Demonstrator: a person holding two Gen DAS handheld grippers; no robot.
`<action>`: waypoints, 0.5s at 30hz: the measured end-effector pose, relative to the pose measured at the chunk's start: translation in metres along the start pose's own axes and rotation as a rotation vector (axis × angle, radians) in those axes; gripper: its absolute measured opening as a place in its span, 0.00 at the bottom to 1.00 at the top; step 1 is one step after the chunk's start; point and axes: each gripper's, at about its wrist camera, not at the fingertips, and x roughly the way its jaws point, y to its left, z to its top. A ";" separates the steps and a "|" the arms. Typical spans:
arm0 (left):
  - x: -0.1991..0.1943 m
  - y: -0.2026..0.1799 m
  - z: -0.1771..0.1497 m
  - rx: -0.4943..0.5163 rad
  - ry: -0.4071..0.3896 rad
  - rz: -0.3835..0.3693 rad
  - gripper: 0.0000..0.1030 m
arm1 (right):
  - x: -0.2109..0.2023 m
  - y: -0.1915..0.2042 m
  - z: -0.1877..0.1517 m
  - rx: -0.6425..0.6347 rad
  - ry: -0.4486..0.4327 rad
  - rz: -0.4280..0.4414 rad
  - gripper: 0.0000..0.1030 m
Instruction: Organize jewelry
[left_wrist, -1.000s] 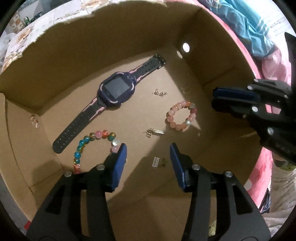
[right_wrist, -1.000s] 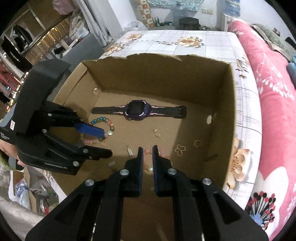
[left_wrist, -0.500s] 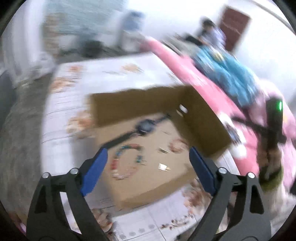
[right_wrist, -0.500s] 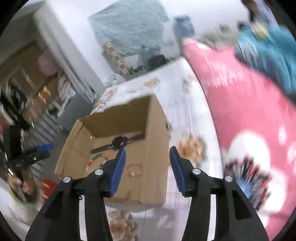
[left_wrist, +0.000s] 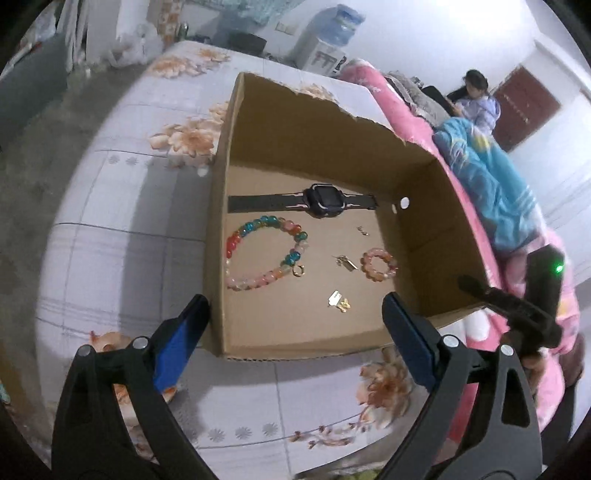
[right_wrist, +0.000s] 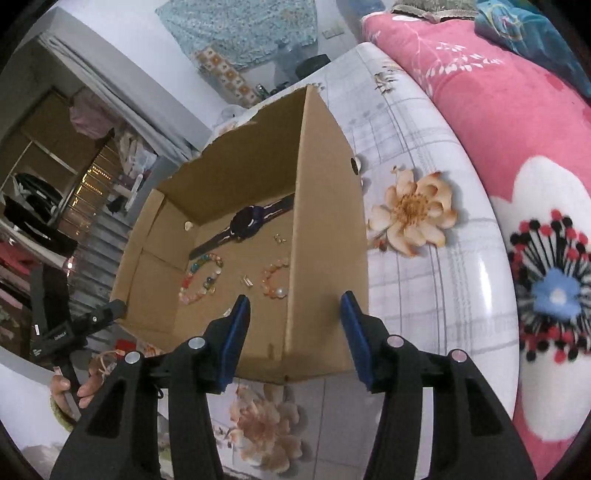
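Observation:
An open cardboard box (left_wrist: 369, 155) stands on a floral tablecloth. On its floor lie a dark watch (left_wrist: 323, 202), a multicoloured bead bracelet (left_wrist: 255, 223), a small pink bead bracelet (left_wrist: 364, 264) and several tiny gold charms (left_wrist: 340, 301). My left gripper (left_wrist: 293, 306) hovers over the box's near edge, open wide and empty. My right gripper (right_wrist: 294, 304) is open over the box's near right corner, touching nothing. From there the watch (right_wrist: 245, 221) and both bracelets (right_wrist: 271, 284) show inside the box (right_wrist: 325, 206).
A pink flowered blanket (right_wrist: 517, 147) borders the table (right_wrist: 424, 295) on the right. A hand (right_wrist: 70, 391) holds the left gripper's black frame at the box's left side. A person sits far back by a red door (left_wrist: 524, 107). A water dispenser (left_wrist: 332, 40) stands behind the table.
Both grippers have pulled back out of the box to its near edge and opened, the left much wider. The jewelry lies where it was.

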 end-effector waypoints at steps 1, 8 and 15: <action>-0.002 0.000 -0.005 0.000 0.003 -0.003 0.88 | -0.003 0.001 -0.005 0.003 0.000 -0.005 0.49; -0.026 0.006 -0.041 -0.009 0.005 -0.060 0.88 | -0.026 -0.001 -0.047 0.045 -0.026 0.002 0.49; -0.045 0.003 -0.061 0.053 -0.082 -0.049 0.88 | -0.050 0.003 -0.071 0.067 -0.098 -0.060 0.49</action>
